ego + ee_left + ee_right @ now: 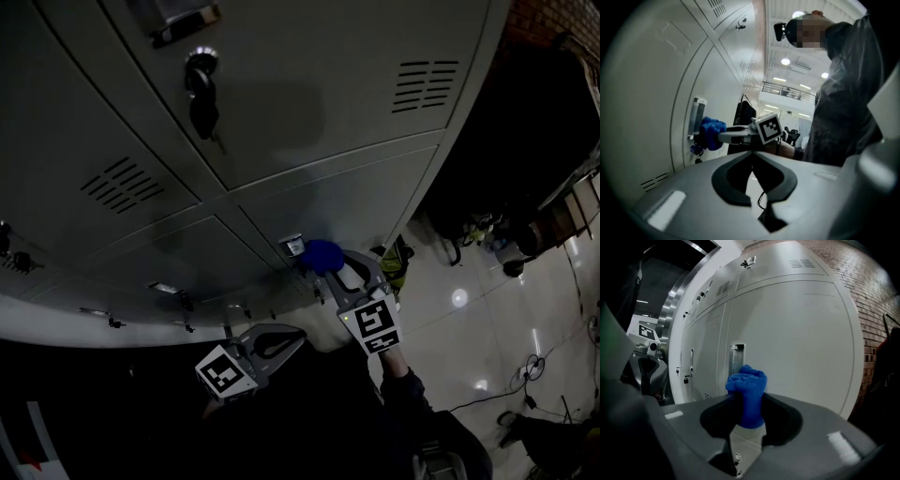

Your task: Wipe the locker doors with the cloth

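While the right gripper (748, 399) clamps the blue cloth (747, 383) in its jaws close by a locker door (797, 333), the left gripper (752, 154) hangs nearby, jaws closed, empty.

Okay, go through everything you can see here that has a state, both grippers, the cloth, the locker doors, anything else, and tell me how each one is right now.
Right gripper: shut on the blue cloth.
Blue cloth: bunched up, sticking out past the jaws toward a locker door.
Left gripper: shut, nothing in it.
Locker doors: all closed.
Key: hanging in one door's lock.
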Action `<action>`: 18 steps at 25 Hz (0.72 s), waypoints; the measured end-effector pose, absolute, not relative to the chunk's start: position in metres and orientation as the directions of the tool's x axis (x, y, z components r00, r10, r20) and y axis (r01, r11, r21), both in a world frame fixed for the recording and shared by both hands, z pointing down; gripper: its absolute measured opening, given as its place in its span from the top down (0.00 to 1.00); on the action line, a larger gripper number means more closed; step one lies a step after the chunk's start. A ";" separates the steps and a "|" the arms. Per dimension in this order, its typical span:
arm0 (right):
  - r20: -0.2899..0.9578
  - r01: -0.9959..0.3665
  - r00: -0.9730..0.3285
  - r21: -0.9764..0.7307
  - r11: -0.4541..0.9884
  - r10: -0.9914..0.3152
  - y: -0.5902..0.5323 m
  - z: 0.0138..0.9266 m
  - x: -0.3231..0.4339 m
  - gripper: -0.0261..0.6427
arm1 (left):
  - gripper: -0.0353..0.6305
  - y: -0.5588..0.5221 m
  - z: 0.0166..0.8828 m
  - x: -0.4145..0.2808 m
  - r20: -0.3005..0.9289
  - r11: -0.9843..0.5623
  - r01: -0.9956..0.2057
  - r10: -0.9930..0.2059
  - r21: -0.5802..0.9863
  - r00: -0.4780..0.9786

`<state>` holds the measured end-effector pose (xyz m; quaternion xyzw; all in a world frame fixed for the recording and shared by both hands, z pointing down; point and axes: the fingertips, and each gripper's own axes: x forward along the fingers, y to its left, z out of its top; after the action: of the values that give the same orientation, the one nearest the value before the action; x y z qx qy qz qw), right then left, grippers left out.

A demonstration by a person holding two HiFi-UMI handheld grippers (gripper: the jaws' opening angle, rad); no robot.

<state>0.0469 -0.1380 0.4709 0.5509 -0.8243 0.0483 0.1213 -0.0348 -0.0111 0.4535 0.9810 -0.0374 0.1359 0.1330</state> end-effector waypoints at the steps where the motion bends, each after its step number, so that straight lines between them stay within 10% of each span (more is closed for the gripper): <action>1: 0.257 -0.925 -0.353 0.052 0.378 -0.900 -0.138 0.472 0.060 0.78 | 0.95 -0.010 0.452 -0.024 0.276 -0.963 -0.103 -0.032 0.249 0.961; 18: 0.294 -0.941 -0.312 0.035 0.336 -0.903 -0.136 0.490 0.226 0.77 | 0.95 0.008 0.457 0.123 0.289 -0.956 -0.101 -0.018 0.276 0.957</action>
<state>0.2259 -0.1355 0.4896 0.5715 -0.8068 0.0716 0.1318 0.1230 0.0080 0.4574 0.9785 -0.0303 0.1430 0.1455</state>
